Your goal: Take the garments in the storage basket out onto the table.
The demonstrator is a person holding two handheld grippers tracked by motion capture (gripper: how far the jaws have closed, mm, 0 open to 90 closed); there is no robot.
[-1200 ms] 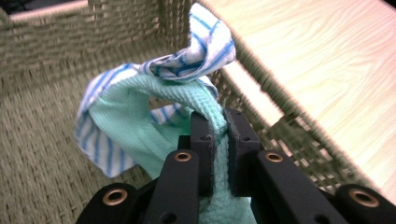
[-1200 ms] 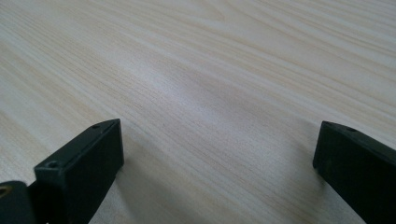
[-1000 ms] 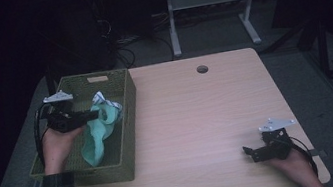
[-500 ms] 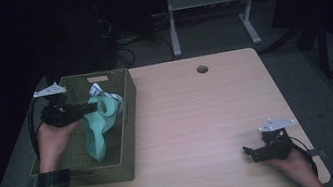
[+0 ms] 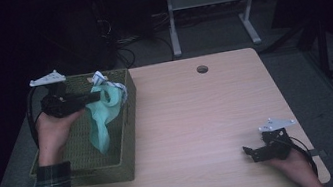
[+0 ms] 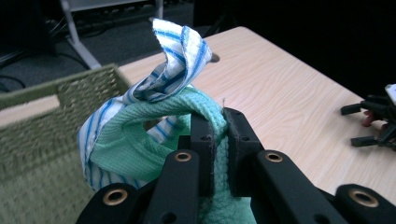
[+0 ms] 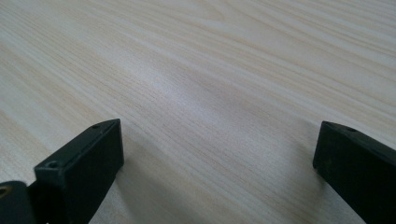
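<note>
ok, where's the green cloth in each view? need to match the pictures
High view: the green cloth hangs from the left tool at left, over the woven basket.
Left gripper view: bottom centre, pinched between the black jaws, with a blue-striped cloth caught up with it.
Right gripper view: not in it; bare wooden table between open jaws.
Shared landmark: the table's light wood top, seen in all three.

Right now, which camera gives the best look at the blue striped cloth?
The left gripper view: the blue striped cloth curls up just past the left gripper, tangled with the green towel that the jaws pinch. The high view shows it small and dim above the basket. The right gripper view looks at the table.
</note>
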